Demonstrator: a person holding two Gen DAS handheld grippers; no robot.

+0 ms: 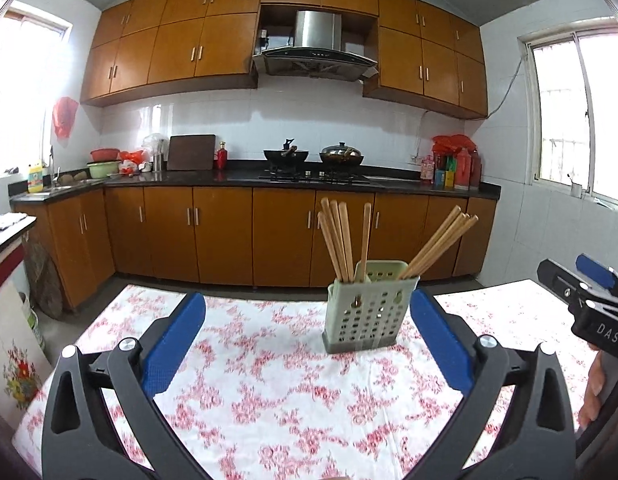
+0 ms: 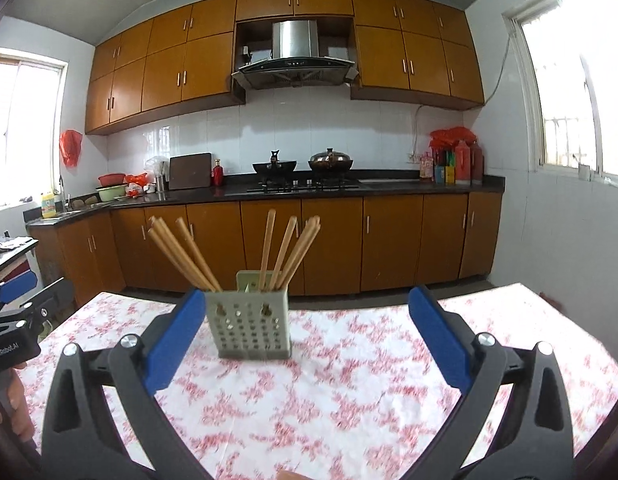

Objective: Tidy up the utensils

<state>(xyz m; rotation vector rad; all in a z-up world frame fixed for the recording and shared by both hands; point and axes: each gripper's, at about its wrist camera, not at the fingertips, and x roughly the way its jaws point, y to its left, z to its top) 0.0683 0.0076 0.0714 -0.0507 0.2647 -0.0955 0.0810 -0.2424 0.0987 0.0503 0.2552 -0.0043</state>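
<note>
Nearest to you, your left gripper has its blue pads spread wide with nothing between them but the tablecloth. Your right gripper stands just as wide and is also empty. Each gripper shows at the edge of the other's view, and a bit of the hand that carries it shows beneath.

Under both lies the table, covered in a white cloth with a red flower print. On it stands the pale green holder, a perforated caddy on a grey base, upright. From the left wrist it sits just inside the right pad; from the right wrist it sits just beside the left pad. Neither pad clearly touches it. The wooden chopsticks stand in it, fanned in two bunches that lean outward to either side.

Beyond the table runs the dark countertop over brown cabinets, with two woks on the hob and the range hood above.
</note>
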